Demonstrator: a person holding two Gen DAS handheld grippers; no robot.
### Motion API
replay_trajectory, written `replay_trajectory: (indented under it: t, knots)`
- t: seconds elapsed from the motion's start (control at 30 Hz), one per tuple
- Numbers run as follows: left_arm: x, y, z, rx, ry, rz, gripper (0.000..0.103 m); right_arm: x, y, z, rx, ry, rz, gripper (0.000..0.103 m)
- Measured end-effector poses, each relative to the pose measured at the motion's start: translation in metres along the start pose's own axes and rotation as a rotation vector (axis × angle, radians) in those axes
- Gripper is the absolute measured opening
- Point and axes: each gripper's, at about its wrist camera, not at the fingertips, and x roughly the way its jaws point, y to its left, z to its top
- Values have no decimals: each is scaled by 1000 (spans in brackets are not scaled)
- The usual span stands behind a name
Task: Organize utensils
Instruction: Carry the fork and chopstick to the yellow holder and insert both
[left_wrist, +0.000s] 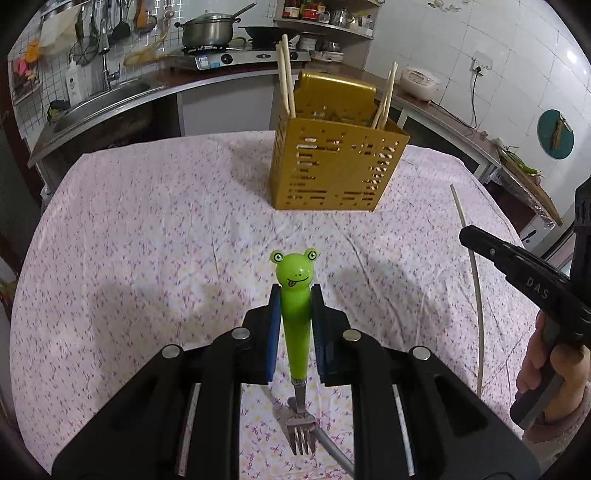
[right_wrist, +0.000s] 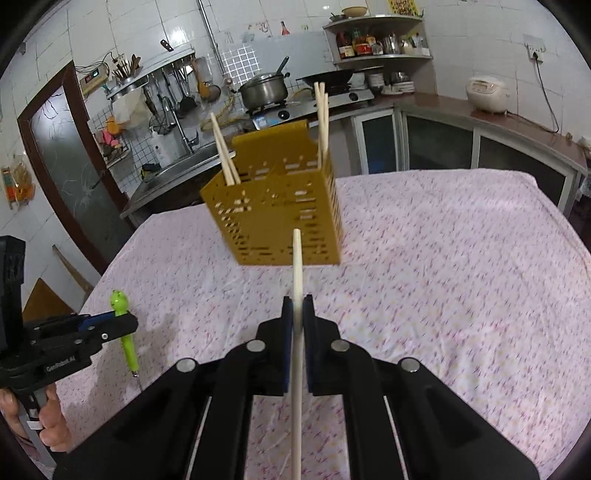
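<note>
the task looks partly done. the gold perforated utensil holder (left_wrist: 338, 166) stands on the table with the floral cloth (left_wrist: 147, 229) and already carries several chopsticks (left_wrist: 285, 83), some leaning at its left side and some at its right, so earlier pieces appear sorted. two items are in hand and not yet in the holder. the left gripper (left_wrist: 294, 295) is closed around the green frog-handled fork (left_wrist: 295, 314), gripping the handle below the frog head, with the metal tines pointing back toward the camera above the cloth. the right gripper (right_wrist: 297, 306) is clamped narrowly on a single chopstick (right_wrist: 297, 266), whose tip points toward the holder's front wall while its other end runs back under the camera. both held items sit well short of the holder's open top. what remains, by this view, is carrying each one over and dropping it into a compartment; whether other loose utensils lie elsewhere on the cloth cannot be told.
</note>
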Motion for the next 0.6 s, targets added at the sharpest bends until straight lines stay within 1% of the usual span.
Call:
replay_trajectory:
  t: [0.2,0.33,0.47,0.6]
  knots:
    - [2,-5,8,3,-1,-3,15,0,-7,6,6,-19,-14,6]
    - [-1,-7,12,16,-34,-4,15,3,-13,9,17,-18,-16,6]
    - [-8,-8,16,27,-62,-8,15,1,-17,12,16,-56,-8,6]
    - [-11,-7,23,29,-72,-10,15,1,-20,21,26,-73,-8,6]
